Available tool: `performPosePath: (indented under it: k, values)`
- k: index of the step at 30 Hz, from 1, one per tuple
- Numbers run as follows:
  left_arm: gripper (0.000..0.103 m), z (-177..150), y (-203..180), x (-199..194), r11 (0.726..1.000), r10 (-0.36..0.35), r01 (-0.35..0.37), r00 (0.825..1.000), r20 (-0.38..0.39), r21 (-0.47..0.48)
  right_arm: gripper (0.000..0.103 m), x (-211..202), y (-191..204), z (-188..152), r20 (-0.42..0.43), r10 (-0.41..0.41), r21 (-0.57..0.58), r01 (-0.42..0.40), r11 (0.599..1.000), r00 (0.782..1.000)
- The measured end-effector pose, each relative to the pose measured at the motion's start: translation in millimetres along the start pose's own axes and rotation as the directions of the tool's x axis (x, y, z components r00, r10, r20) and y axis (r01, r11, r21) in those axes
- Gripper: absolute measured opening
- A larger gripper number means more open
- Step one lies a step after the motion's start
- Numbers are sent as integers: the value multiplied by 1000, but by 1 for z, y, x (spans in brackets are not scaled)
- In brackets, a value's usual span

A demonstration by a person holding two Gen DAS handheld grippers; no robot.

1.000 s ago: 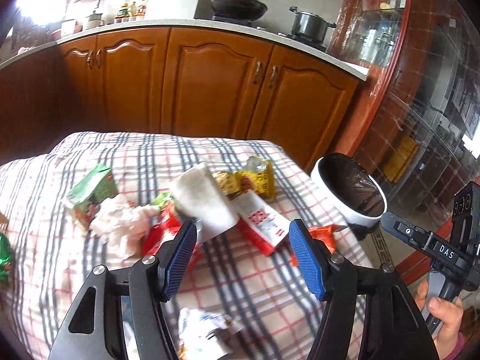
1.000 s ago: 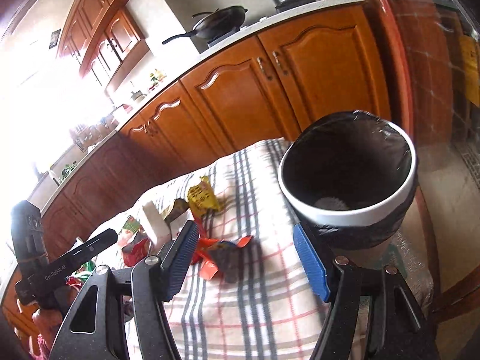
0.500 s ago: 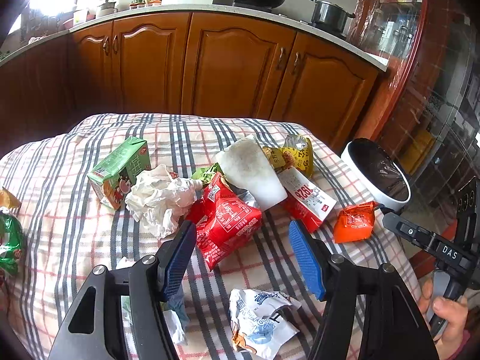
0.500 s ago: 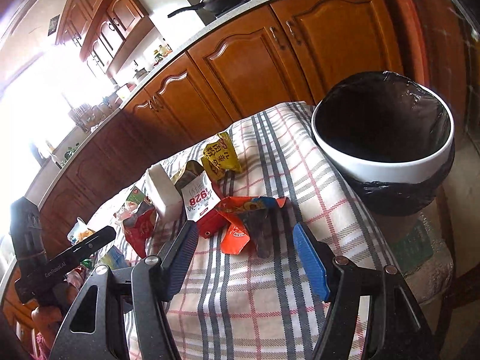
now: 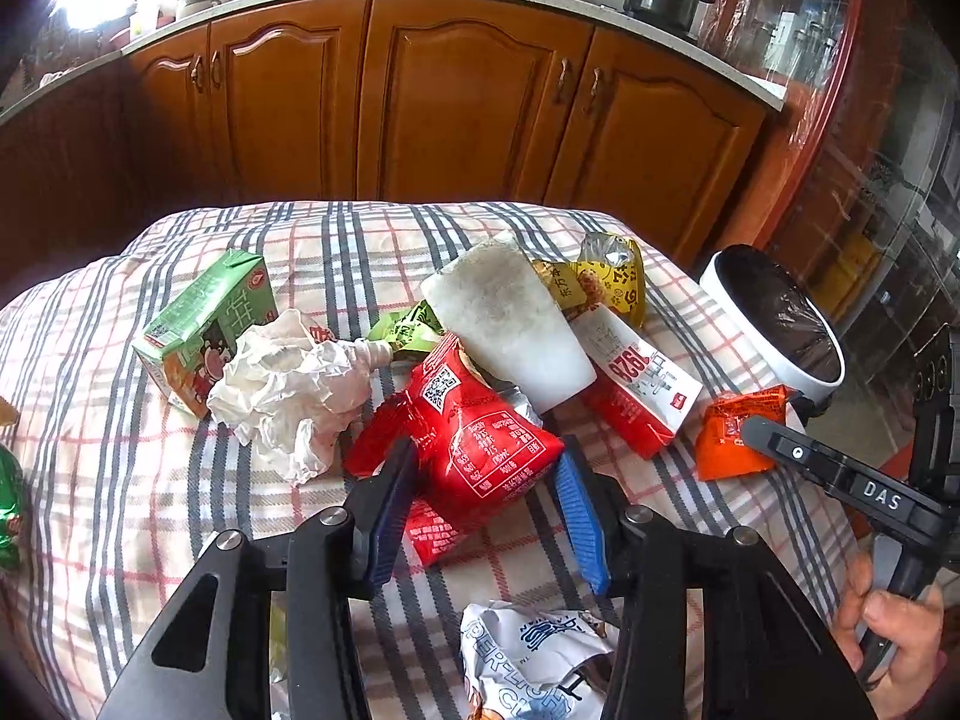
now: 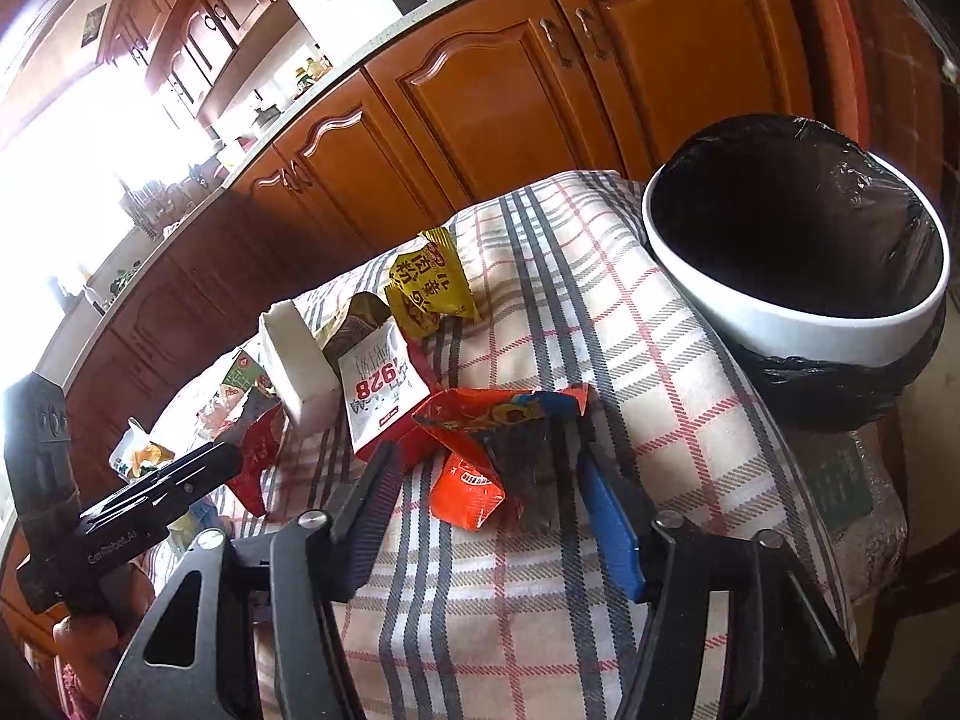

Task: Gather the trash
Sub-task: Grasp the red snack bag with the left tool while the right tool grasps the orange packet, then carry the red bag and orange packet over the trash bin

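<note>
Two black grippers with blue pads work over a table under a plaid checked cloth point(image 5: 150, 480), in front of brown wooden kitchen cabinets point(image 5: 480, 108). At the cloth's far right edge stands a round white bin lined with a black bag point(image 6: 798, 324). Litter is heaped mid-table: a white foam block point(image 5: 510, 324), a crumpled white paper wad point(image 5: 288, 384), a green drink carton point(image 5: 204, 324), a yellow printed packet point(image 5: 612, 288) and a red-and-white "1928" box point(image 5: 636, 384).

The left gripper point(image 5: 480, 480) is closing around a shiny red snack bag point(image 5: 474, 438); the bag lies between its jaws, the left pad touching, the right just beside. The right gripper point(image 6: 486, 480) is closing around a torn orange wrapper point(image 6: 474, 480), which sits between its jaws, not yet pinched.
</note>
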State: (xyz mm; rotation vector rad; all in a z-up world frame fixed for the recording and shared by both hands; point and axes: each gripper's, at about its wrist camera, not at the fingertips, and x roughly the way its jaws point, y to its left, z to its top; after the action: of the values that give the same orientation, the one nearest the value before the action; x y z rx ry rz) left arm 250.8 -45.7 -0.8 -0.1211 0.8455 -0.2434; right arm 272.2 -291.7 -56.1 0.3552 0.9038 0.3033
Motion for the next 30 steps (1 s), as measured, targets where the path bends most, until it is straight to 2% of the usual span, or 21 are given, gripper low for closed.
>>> performPosePath:
  k: [1,2,3,13,23,30]
  values:
    - [43,0,0,0,1000,1,-1,1000,3,1,34,3,-1,0,-9,2,4,-2,1000,1000]
    - [41,0,0,0,1000,3,-3,1000,7,5,16,6,-2,-1,-19,7,12,-7,1000,1000]
    - [39,0,0,-2,1000,6,-6,1000,11,12,11,7,-4,-1,-26,9,19,-9,1000,1000]
    - [33,-5,0,-35,1000,-19,17,997,80,15,7,-20,7,-5,27,40,-27,-40,999,999]
    - [32,-6,-4,-82,999,-42,40,981,188,13,7,-51,13,-1,83,84,-39,-81,996,993]
    - [32,-2,-17,-84,996,-79,73,979,189,42,7,-63,11,2,114,84,-41,-80,996,990]
